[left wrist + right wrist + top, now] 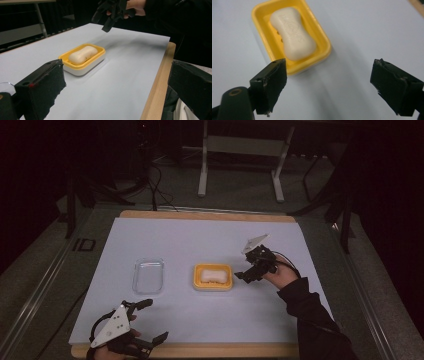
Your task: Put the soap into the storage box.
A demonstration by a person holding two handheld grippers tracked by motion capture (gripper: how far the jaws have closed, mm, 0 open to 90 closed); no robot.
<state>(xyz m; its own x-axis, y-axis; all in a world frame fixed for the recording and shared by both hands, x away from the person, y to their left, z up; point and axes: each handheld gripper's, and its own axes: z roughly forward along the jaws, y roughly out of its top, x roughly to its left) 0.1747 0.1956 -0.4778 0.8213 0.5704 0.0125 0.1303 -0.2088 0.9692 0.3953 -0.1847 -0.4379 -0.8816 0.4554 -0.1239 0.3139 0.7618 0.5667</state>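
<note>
We look down on a wooden table (205, 351) covered by a pale blue sheet (200, 240), with the legs of a metal stand (240, 145) on the dark floor beyond its far edge. On the sheet sit two containers near each other: a clear plastic lid or tray (148, 275) to the left and a yellow soap dish (213, 277) near the middle, holding a cream-white soap bar (213, 275) that lies flat inside it. From above we cannot read the bar's surface; the right gripper view brings it close and shows raised lettering along its waisted top, too soft to read. The left gripper view shows the dish's white lower body under the yellow rim, which the high view hides. The right gripper (248, 272) hangs just beside the dish's right edge, above the sheet, its jaws spread wide with nothing between them; in its own view the dish lies ahead of the left jaw, untouched. The left gripper (156, 321) rests at the near left edge of the table, well apart from the dish, jaws also wide open and empty. A dark sleeve (312, 320) reaches in from the lower right.
</note>
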